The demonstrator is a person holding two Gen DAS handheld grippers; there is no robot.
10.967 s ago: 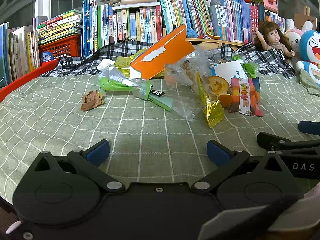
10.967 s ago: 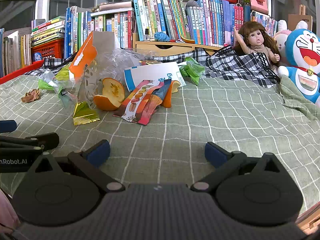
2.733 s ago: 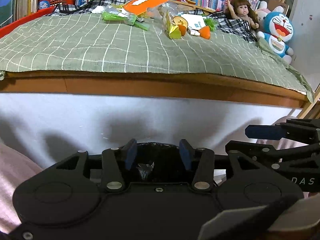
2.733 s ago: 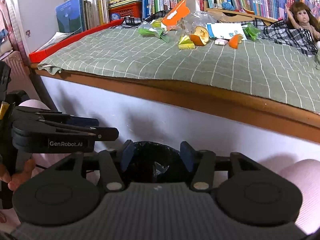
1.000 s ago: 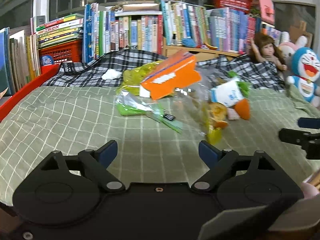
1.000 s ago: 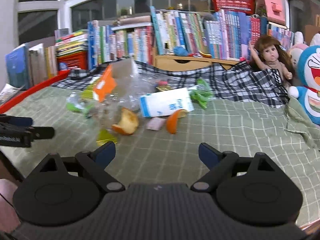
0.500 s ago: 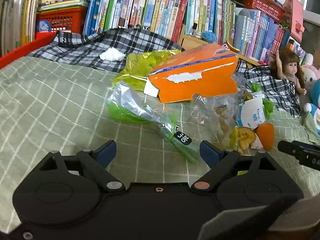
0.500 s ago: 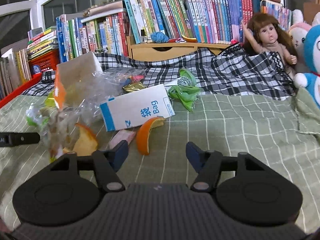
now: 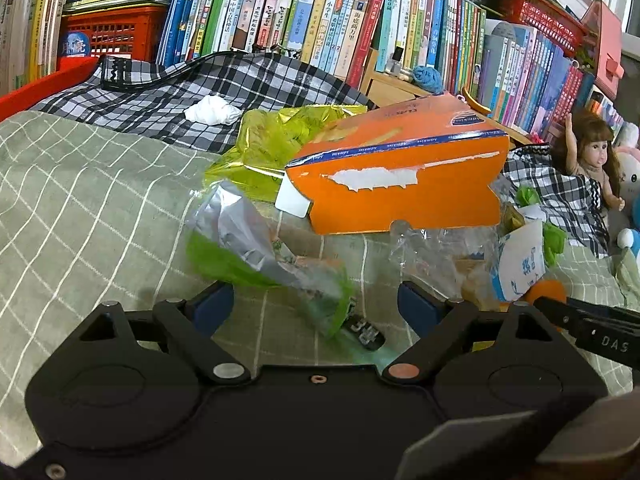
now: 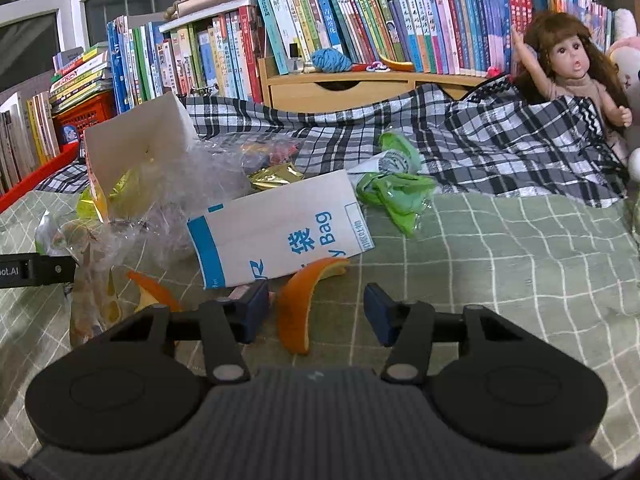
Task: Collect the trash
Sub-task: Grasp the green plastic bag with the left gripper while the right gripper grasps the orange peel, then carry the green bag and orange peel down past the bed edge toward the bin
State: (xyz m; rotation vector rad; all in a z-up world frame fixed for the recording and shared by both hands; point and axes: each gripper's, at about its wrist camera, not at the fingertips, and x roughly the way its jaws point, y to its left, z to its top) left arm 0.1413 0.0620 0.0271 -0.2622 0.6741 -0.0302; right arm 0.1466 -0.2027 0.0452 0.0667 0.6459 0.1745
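Observation:
Trash lies heaped on a green checked bedspread [image 9: 80,208]. In the left wrist view a green and silver plastic wrapper [image 9: 256,248] lies between the fingers of my left gripper [image 9: 314,306]. Its jaws are wide and closing, and the pads do not touch the wrapper. In the right wrist view a curled orange peel [image 10: 296,312] stands between the fingers of my right gripper [image 10: 316,312]. These jaws are closing too, with small gaps left on both sides of the peel. Behind the peel lies a white paper bag with blue print [image 10: 280,232].
A torn orange box [image 9: 400,192], yellow-green foil [image 9: 272,148], a clear plastic bag [image 10: 180,188], a green wrapper [image 10: 396,196] and a white tissue [image 9: 212,112] lie around. A plaid blanket [image 10: 480,140], a doll [image 10: 568,64] and rows of books [image 9: 280,20] stand behind.
Both grippers have come forward and down to the trash pile. The right jaws have narrowed around the orange peel. The green wrapper now lies between the left fingers.

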